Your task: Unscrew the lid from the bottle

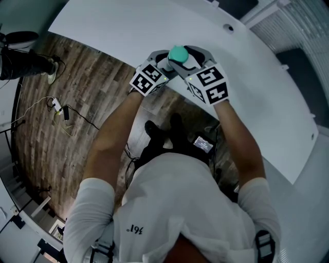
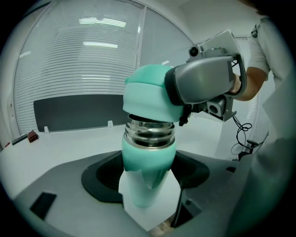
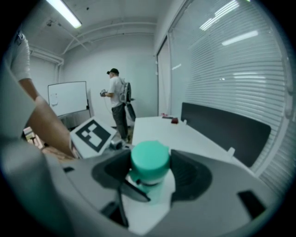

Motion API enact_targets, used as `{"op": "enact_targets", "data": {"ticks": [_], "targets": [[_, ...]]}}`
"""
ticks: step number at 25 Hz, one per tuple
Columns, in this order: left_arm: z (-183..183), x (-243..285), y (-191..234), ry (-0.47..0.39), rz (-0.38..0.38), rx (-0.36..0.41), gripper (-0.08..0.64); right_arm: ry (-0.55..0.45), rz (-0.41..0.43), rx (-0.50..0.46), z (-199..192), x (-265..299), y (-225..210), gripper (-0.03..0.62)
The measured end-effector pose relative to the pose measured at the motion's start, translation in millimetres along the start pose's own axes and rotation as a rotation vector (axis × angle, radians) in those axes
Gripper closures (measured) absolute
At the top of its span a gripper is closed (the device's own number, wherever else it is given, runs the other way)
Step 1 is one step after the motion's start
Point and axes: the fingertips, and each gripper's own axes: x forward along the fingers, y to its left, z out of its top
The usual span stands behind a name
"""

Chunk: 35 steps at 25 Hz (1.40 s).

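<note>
gripping the teal bottle (image 2: 147,159) by its body in the closed left hand-held gripper (image 2: 148,194), aloft at the counter (image 1: 154,25) edge, long axis running 6 to 12 o'clock in the left gripper view, right hand-held gripper (image 2: 203,83) clamped on the lid (image 2: 148,95) from 2 o'clock above bared steel threads (image 2: 149,132).

a long white bench (image 1: 154,31) stands on a dark wood-plank floor (image 1: 41,154). white slatted window blinds (image 2: 83,60) run behind it. a whiteboard (image 3: 67,98) hangs on the far wall under a ceiling strip light (image 3: 64,13).
</note>
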Motion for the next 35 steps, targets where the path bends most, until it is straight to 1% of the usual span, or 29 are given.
{"op": "enact_targets", "data": {"ticks": [4, 11, 19, 35], "targets": [[-0.3, 0.6, 0.4, 0.011, 0.001, 0.009, 0.232, 0.002, -0.004, 0.006, -1.7, -0.9, -0.4, 0.310], [4.3, -2.9, 0.8, 0.005, 0.018, 0.037, 0.229, -0.012, -0.012, 0.024, 0.6, -4.0, -2.7, 0.310], [4.6, -8.7, 1.4, -0.002, 0.032, 0.024, 0.229, -0.016, -0.018, 0.029, 1.1, -4.9, -2.0, 0.310], [10.5, -17.3, 4.1, -0.015, 0.053, 0.029, 0.229, -0.022, -0.035, 0.046, 1.7, -8.2, -6.5, 0.310]]}}
